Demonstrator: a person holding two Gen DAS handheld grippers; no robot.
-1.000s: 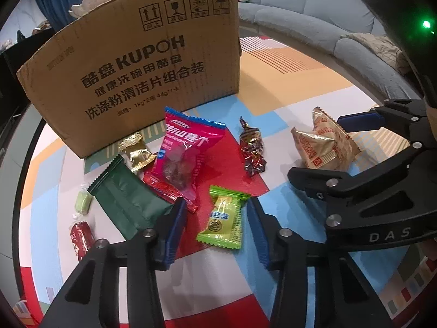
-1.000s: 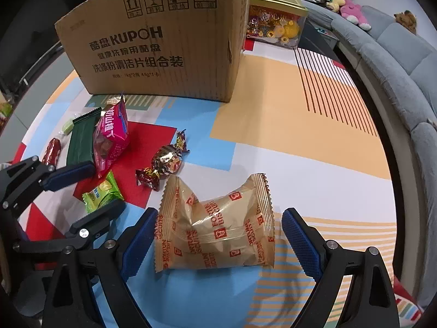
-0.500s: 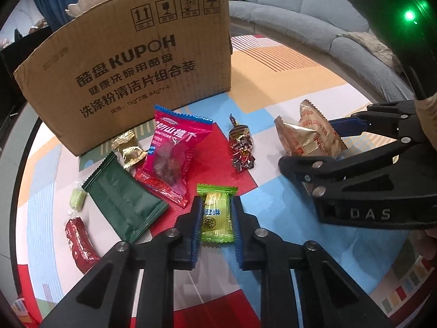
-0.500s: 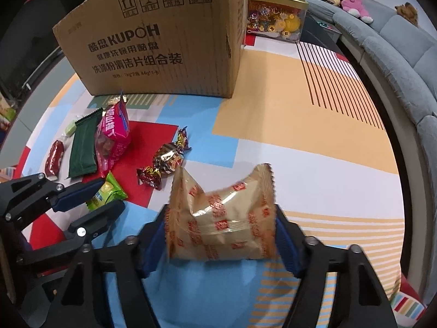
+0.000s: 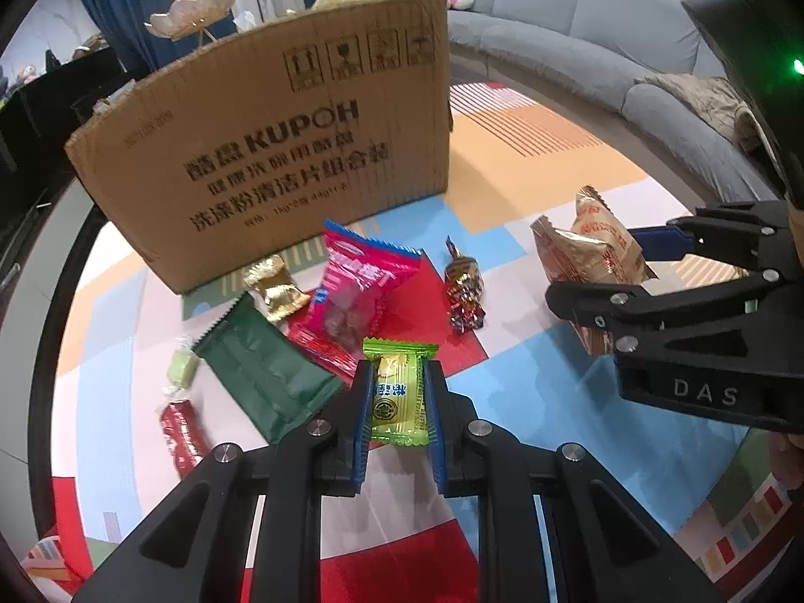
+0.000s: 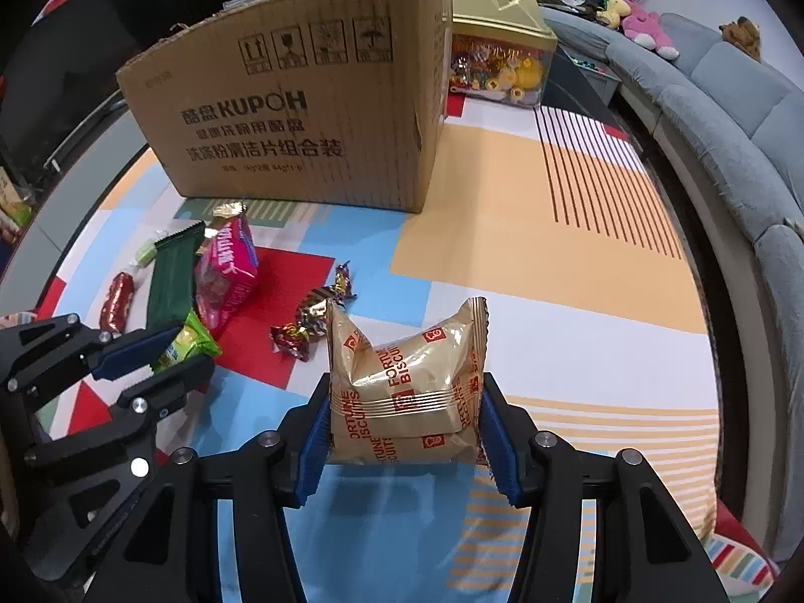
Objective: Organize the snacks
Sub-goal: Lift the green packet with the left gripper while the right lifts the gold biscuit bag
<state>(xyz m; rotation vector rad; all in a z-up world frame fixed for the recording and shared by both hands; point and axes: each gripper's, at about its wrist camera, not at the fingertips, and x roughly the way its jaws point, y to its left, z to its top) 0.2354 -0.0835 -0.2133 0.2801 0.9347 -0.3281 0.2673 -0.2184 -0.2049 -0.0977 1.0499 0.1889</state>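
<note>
My left gripper [image 5: 398, 404] is shut on a small green candy packet [image 5: 398, 389] and holds it just above the mat; it also shows in the right wrist view [image 6: 187, 340]. My right gripper [image 6: 404, 409] is shut on a gold fortune biscuit bag [image 6: 407, 382], lifted off the mat; the bag also shows in the left wrist view [image 5: 585, 256]. A big cardboard box [image 5: 271, 151] stands behind the snacks, also in the right wrist view [image 6: 296, 115]. Its inside is hidden.
On the colourful mat lie a pink packet [image 5: 359, 281], a dark green bar [image 5: 261, 372], a gold candy [image 5: 275, 289], a foil-wrapped candy [image 5: 465, 289], a red candy [image 5: 182, 427] and a pale green candy [image 5: 182, 369]. A grey sofa [image 6: 728, 115] curves round the right. A gold-lidded toy container [image 6: 497, 60] stands beside the box.
Both grippers have closed, the left on the green candy packet and the right on the biscuit bag. Both snacks have since been lifted off the mat.
</note>
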